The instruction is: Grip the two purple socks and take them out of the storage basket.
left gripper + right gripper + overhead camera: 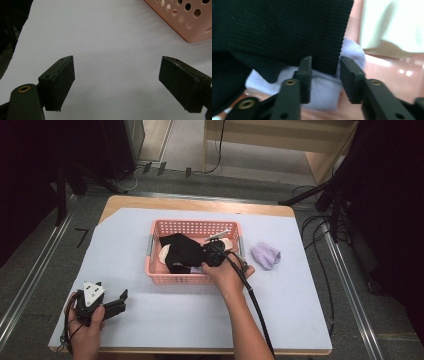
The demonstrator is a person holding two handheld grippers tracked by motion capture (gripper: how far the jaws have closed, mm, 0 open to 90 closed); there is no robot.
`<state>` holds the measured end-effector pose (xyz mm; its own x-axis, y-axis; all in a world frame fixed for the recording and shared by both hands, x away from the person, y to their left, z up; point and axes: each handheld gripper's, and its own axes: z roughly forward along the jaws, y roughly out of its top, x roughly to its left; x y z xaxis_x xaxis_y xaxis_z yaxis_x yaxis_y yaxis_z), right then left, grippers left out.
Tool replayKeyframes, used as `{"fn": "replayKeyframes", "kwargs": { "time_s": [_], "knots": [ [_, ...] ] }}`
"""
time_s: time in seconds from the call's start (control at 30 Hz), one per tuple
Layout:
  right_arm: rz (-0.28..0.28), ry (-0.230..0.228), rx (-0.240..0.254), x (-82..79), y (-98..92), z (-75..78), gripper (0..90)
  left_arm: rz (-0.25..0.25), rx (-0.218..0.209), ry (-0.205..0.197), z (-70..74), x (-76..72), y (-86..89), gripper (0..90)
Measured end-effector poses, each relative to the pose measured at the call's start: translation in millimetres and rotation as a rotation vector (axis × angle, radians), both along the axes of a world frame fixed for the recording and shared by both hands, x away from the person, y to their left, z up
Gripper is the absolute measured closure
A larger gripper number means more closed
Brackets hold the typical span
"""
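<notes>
Nearest, the left gripper (116,304) rests on the white sheet (165,315) with its jaws wide apart and nothing between them, well short of the pink basket (195,226). Farther in, the right gripper (325,72) reaches down into that basket, its jaws partly apart around a hanging edge of the black sock (277,30); whether the pads press it I cannot tell. A pale sock (324,87) lies just beneath, and a lilac sock (265,254) sits on the sheet to the basket's right.
</notes>
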<state>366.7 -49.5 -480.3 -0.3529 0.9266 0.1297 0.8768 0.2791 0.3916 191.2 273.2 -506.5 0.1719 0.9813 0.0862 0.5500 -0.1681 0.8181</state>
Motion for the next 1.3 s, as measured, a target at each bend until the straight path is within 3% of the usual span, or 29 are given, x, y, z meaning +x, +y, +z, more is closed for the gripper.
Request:
{"fn": "replayKeyframes", "kwargs": {
  "time_s": [0.03,0.1,0.17,0.3,0.4,0.43,0.47,0.53,0.8,0.9,0.93,1.13,1.3],
  "knots": [
    [0.0,0.0,0.0,0.0,0.0,0.0,66.0,0.0,0.0,0.0,0.0,0.0,0.0,14.5],
    [0.006,0.002,-0.028,-1.1,2.0,-0.2,74.0,-0.001,0.002,-0.001,-0.1,0.1,-0.2,14.5],
    [0.012,-0.001,-0.024,-2.2,2.2,-0.4,81.9,-0.001,0.001,-0.001,-0.1,0.0,-0.1,14.5],
    [0.002,-0.029,-0.014,-3.7,0.4,0.1,84.8,0.0,-0.001,-0.003,0.0,-0.2,0.1,14.5],
    [0.002,-0.132,0.059,-8.9,-7.1,4.6,85.2,-0.001,-0.001,0.0,0.0,0.1,0.1,14.5],
    [0.002,-0.132,0.059,-8.9,-7.1,4.6,85.2,-0.001,-0.001,0.0,0.0,0.1,0.1,14.5],
    [-0.005,-0.185,0.095,-11.9,-10.7,9.0,85.3,0.0,0.002,-0.001,-0.2,0.2,-0.4,14.5],
    [-0.015,-0.247,0.14,-15.8,-14.5,16.0,85.2,-0.001,0.003,-0.001,-0.2,0.2,-0.5,14.5],
    [-0.026,-0.489,0.244,-27.8,-26.5,40.5,85.1,0.0,0.004,-0.002,-0.3,0.2,-0.8,14.5],
    [-0.023,-0.53,0.268,-31.0,-28.0,45.2,85.0,0.0,0.004,-0.003,-0.3,0.2,-0.7,14.5],
    [-0.017,-0.587,0.305,-34.3,-30.1,51.2,85.0,-0.001,0.006,-0.002,-0.2,0.1,-0.5,14.5],
    [-0.018,-0.696,0.379,-41.7,-34.3,64.8,85.0,-0.001,0.004,-0.002,-0.2,0.1,-0.5,14.5],
    [-0.024,-0.748,0.415,-43.7,-40.8,69.8,85.0,0.0,0.005,-0.003,-0.2,0.2,-0.5,14.5]
  ]
}}
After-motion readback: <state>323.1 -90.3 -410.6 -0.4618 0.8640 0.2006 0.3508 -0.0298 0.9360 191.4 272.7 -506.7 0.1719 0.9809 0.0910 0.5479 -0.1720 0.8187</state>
